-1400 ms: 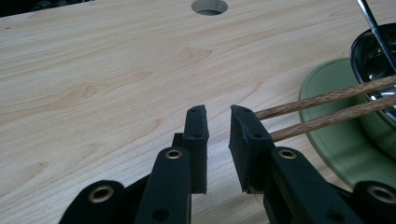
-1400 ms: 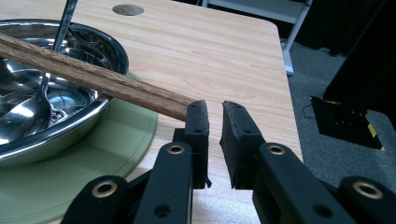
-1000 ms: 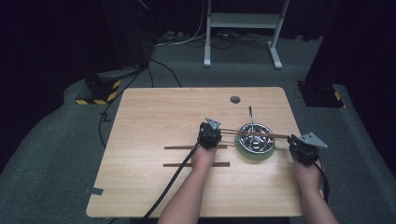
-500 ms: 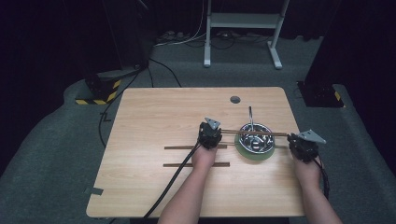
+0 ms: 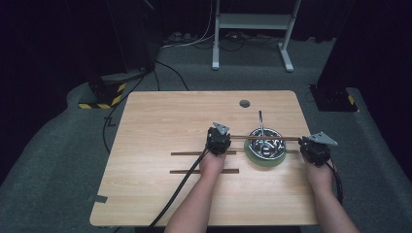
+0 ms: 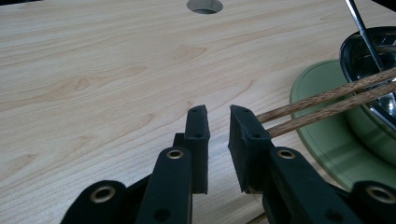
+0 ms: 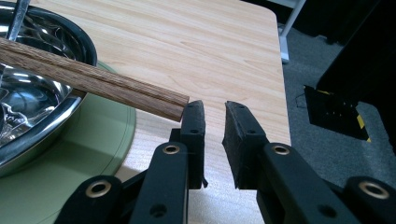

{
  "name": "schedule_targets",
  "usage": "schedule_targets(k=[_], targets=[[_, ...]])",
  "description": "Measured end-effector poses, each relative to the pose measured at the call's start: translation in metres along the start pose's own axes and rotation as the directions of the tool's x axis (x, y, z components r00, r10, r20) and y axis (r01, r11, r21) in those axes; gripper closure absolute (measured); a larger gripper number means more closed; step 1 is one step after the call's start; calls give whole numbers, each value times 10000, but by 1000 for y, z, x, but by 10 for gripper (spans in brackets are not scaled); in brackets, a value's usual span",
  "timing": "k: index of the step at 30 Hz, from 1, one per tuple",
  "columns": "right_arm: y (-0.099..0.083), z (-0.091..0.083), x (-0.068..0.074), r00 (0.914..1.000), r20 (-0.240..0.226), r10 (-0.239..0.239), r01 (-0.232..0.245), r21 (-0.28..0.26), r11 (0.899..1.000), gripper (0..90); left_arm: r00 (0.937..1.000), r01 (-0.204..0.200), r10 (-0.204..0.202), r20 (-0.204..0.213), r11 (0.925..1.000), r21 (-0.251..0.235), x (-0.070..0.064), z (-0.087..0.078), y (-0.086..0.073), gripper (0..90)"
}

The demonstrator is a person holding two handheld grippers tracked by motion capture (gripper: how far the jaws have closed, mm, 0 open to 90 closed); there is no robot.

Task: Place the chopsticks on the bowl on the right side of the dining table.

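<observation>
A steel bowl (image 5: 266,144) stands on a green plate (image 5: 265,160) right of the table's middle. A pair of wooden sticks (image 5: 265,138) lies across the bowl's rim, and a metal utensil handle (image 5: 261,121) leans out of it. My left gripper (image 5: 218,138) sits at the sticks' left end. Its own view shows the left gripper (image 6: 218,114) open and empty, the sticks (image 6: 327,100) just right of its right jaw. My right gripper (image 5: 316,148) is at the right end. There the right gripper (image 7: 214,109) is open, and the stick end (image 7: 93,77) meets its left jaw from outside.
Two more dark sticks (image 5: 201,153) (image 5: 204,171) lie flat on the wooden table (image 5: 160,121), under my left forearm. A round hole (image 5: 244,103) is near the far edge. The table's right edge (image 7: 280,79) is close to the right gripper, with grey floor beyond.
</observation>
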State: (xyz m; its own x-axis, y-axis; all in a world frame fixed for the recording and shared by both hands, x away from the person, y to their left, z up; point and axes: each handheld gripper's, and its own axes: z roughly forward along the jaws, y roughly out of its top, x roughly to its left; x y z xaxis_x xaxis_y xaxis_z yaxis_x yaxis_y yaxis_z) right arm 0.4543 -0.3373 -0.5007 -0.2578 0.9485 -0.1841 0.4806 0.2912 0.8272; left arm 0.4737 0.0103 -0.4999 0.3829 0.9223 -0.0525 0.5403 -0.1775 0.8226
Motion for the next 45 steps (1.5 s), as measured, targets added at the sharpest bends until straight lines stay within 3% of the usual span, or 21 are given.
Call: schedule_targets(k=[16, 27, 31, 33, 36, 40, 45], targets=[[0, 3, -3, 10000, 8, -28, 28, 18, 10000, 748, 10000, -69, 69, 13, 9999, 72, -2, 0, -1, 767], [2, -8, -2, 10000, -4, 21, -21, -114, 9999, 724, 10000, -13, 12, -81, 10000, -52, 0, -5, 0, 745], [0, -18, 0, 10000, -7, 6, -6, -419, 9991, 722, 9989, -86, 79, -455, 9999, -141, -1, -15, -6, 737], [-2, -23, 1, 9999, -116, 47, -53, -542, 9985, 722, 9965, -313, 296, -785, 9993, -209, -6, -22, -12, 698], [-5, -26, 4, 9998, -194, -43, 34, -482, 9988, 717, 9949, -698, 666, -753, 9967, -412, -17, -29, -20, 647], [-8, -23, 7, 9994, -274, -233, 221, -443, 9988, 705, 9977, -527, 510, -448, 9979, -370, -24, -25, -19, 610], [-7, -17, 8, 9994, -245, -230, 224, -254, 9994, 692, 9971, -646, 632, -420, 9974, -328, -25, -20, -15, 613]])
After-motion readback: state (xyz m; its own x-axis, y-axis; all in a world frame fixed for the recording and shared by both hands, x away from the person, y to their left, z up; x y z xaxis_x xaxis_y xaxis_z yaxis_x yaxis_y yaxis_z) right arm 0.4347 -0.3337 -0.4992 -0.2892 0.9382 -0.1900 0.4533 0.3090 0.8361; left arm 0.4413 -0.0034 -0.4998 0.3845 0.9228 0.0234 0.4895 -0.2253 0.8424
